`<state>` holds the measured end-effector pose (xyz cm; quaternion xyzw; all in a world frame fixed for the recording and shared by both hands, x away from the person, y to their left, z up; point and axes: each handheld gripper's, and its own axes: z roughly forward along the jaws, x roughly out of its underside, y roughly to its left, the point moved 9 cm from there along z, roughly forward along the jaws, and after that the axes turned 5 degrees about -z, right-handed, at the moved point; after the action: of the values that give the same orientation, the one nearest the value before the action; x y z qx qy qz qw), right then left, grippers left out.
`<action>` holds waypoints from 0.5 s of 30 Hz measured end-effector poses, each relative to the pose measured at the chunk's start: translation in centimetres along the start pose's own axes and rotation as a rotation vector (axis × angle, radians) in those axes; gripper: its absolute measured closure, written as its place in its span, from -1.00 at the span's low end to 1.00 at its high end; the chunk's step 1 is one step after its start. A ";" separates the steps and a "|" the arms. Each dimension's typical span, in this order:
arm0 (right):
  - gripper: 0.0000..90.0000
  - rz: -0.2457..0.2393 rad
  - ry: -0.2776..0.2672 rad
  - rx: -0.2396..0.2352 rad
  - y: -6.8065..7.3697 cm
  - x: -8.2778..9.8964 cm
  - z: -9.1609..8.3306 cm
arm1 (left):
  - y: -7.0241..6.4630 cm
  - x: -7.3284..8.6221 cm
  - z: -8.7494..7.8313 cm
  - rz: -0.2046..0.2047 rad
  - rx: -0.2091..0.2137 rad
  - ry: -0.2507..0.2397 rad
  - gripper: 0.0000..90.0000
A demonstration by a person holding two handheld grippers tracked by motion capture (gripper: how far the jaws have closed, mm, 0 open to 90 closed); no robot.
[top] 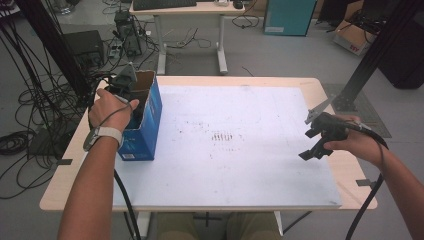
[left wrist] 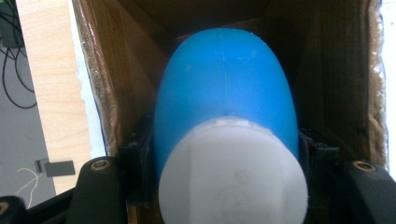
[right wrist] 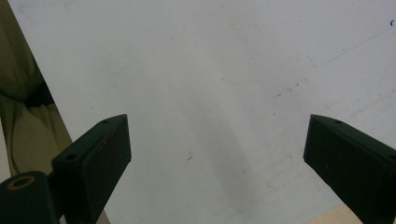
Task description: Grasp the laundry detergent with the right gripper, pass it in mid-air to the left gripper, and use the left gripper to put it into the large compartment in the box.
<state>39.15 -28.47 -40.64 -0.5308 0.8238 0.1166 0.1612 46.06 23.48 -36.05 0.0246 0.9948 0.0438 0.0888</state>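
Note:
A blue bottle (left wrist: 224, 84) with a white cap (left wrist: 233, 172) sits inside an open blue cardboard box (top: 147, 125), cap end toward the camera in the left gripper view. My left gripper (left wrist: 224, 154) reaches down into the box with its jaws pressed against both sides of the bottle. In the high view the left gripper (top: 133, 106) sits at the box's open top, its jaws hidden inside. My right gripper (top: 310, 144) hovers over the right side of the white board (top: 240, 135). Seen from its own camera, the right gripper (right wrist: 217, 149) stands wide open with nothing between the jaws.
The box stands at the left edge of the wooden table (top: 325, 90), its brown inner walls (left wrist: 116, 70) close around the bottle. Cables (top: 30, 100) and equipment lie on the floor at left. A desk (top: 190, 15) stands beyond the table.

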 end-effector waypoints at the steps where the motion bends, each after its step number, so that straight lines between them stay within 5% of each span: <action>1: -0.83 -0.001 0.001 0.000 0.0 0.0 0.0 | 0.0 0.0 0.0 0.001 0.000 0.000 -0.17; 15: -0.83 -0.003 -0.001 0.004 0.0 0.0 0.0 | 0.0 0.0 0.0 0.000 0.000 -0.001 -0.17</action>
<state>39.11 -28.48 -40.64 -0.5318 0.8231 0.1150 0.1626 46.02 23.46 -36.05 0.0249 0.9947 0.0441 0.0891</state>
